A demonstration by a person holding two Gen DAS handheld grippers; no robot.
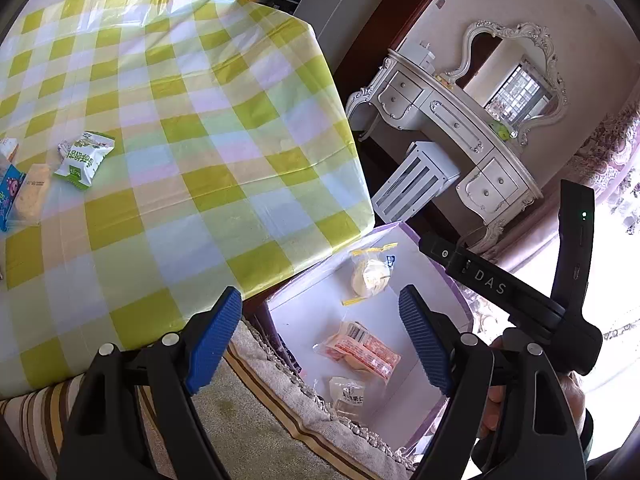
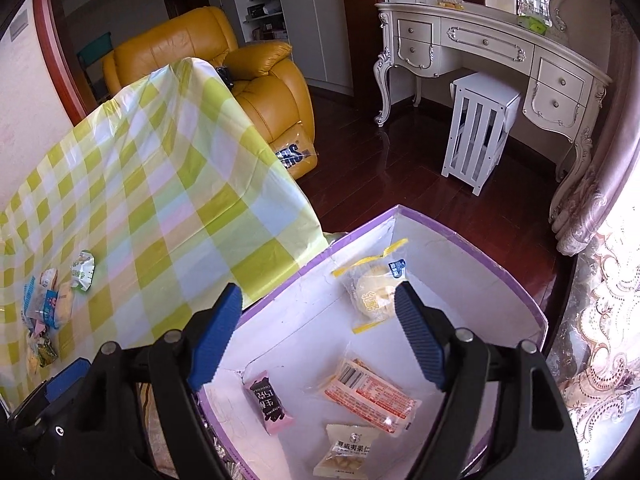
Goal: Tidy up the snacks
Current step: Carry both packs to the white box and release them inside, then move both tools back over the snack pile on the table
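Both grippers, left (image 1: pixel 320 340) and right (image 2: pixel 318 340): fingers spread wide, empty, above purple-rimmed box (image 2: pixel 472 240) of snack packets.

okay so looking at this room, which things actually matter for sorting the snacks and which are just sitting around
Part of the job:
box, purple-edged, by the table
four snacks in the box
snack pile on the table
left gripper and right gripper, both open and empty

Just lying about:
yellow armchair
dressing table
white stool
curtain
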